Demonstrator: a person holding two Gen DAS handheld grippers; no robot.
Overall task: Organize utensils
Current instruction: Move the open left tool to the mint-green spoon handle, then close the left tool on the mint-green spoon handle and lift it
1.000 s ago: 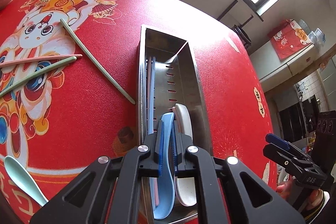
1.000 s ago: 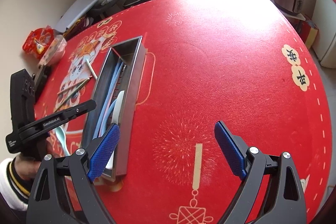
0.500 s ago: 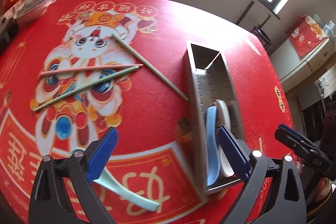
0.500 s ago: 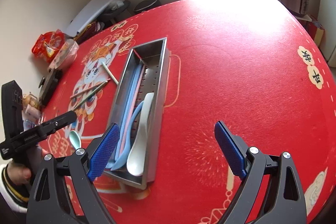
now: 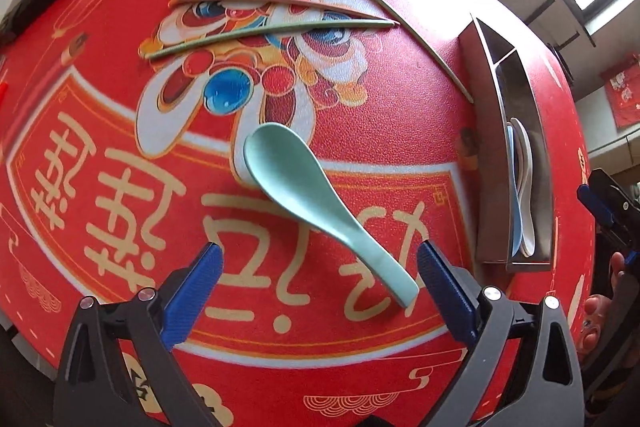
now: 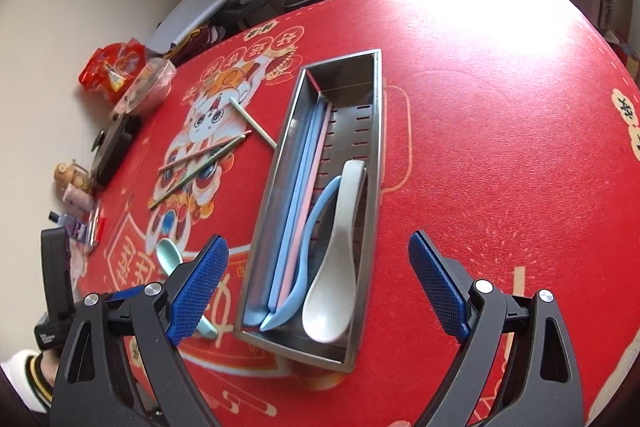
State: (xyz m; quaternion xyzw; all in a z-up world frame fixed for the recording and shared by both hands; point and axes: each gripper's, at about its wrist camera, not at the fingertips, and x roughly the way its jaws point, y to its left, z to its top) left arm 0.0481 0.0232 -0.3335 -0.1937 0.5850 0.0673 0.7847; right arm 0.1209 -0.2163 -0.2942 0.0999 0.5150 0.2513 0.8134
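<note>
Round counter (image 6: 500, 115) under a pebbled red mat printed with a cartoon rabbit; on it a long, narrow stainless steel tray (image 6: 374, 131) with a slotted floor, near the counter's near edge. In the tray, flat blue and pink chopsticks (image 6: 308, 163), a curved blue spoon (image 6: 316, 215) and a glossy white spoon (image 6: 340, 247); left of it on the mat, a smooth mint-green spoon (image 5: 304, 195) and three thin chopsticks (image 5: 276, 29). Left gripper (image 5: 318, 273) spread wide over the green spoon's handle without touching it, right gripper (image 6: 318, 277) spread wide and empty above the tray's near end, both with knurled blue pads.
</note>
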